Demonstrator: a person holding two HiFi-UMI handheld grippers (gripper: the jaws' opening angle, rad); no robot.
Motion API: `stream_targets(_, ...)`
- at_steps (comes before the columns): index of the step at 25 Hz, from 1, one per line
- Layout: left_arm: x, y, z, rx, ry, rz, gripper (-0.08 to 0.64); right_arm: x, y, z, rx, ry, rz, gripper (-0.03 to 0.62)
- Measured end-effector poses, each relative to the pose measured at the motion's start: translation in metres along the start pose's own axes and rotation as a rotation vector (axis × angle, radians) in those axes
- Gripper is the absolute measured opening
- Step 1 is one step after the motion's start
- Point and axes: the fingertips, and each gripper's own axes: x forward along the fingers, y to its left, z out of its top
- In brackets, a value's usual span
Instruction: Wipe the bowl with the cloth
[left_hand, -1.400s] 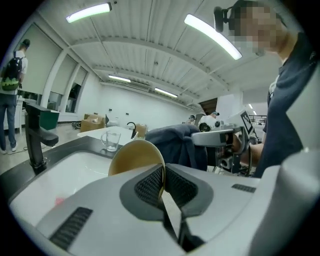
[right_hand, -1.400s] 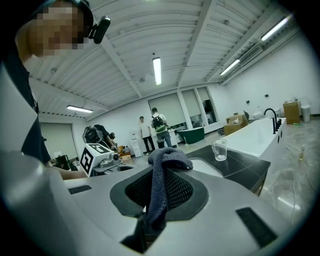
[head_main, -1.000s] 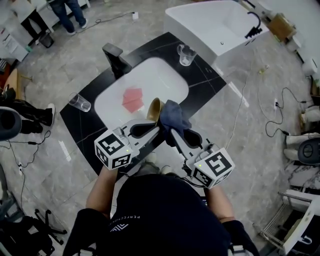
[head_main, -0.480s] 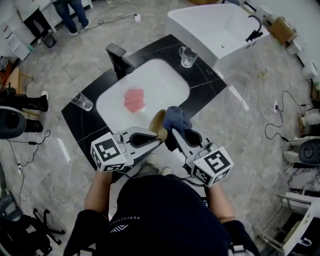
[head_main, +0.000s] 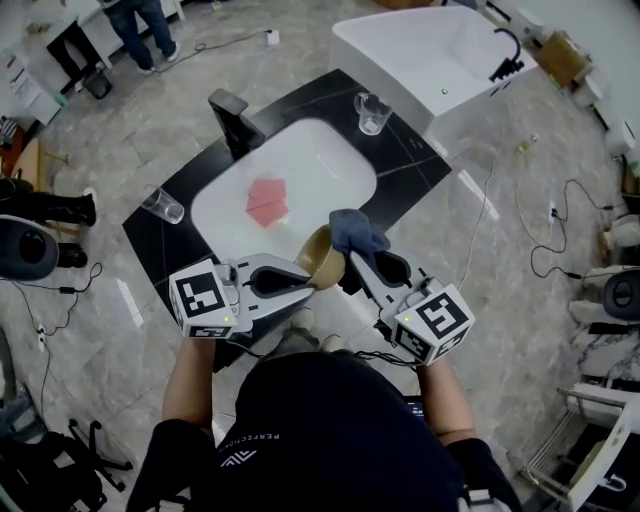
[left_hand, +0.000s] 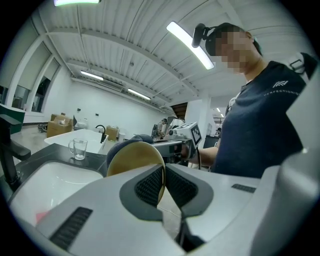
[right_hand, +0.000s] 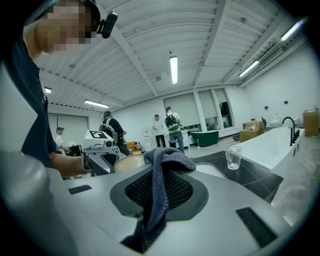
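My left gripper (head_main: 316, 274) is clamped on the rim of the bowl (head_main: 324, 260), over the near edge of the sink (head_main: 322, 158). My right gripper (head_main: 352, 262) pinches the cloth (head_main: 355, 230), which is bunched at one o'clock from the bowl, perhaps touching it.

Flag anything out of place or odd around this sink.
Only one thing: a pink folded piece lies loose in the white sink basin; what it is I cannot tell. Nothing looks spilled or broken.
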Motion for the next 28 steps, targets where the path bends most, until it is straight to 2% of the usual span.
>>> stream_targets(4, -0.003, -0.002, 0.013, 0.005, -0.025, -0.028, 0.020, 0.000, -0.008, 0.004, -0.001, -0.002, 0.030, 0.061)
stream_targets(8, -0.007, -0.009, 0.027, -0.007, -0.084, -0.076, 0.020, -0.001, -0.012, 0.007, -0.013, -0.013, 0.044, 0.061)
stream_targets(15, -0.019, -0.019, 0.063, -0.036, -0.266, -0.140, 0.020, 0.000, -0.006, 0.000, -0.024, -0.002, 0.050, 0.061)
stream_targets(22, -0.020, -0.009, 0.091, -0.020, -0.382, -0.080, 0.020, 0.009, 0.015, -0.003, -0.026, -0.007, 0.093, 0.061)
stream_targets(28, -0.017, 0.009, 0.096, -0.023, -0.421, 0.024, 0.020, 0.014, 0.035, -0.005, -0.035, -0.007, 0.140, 0.061)
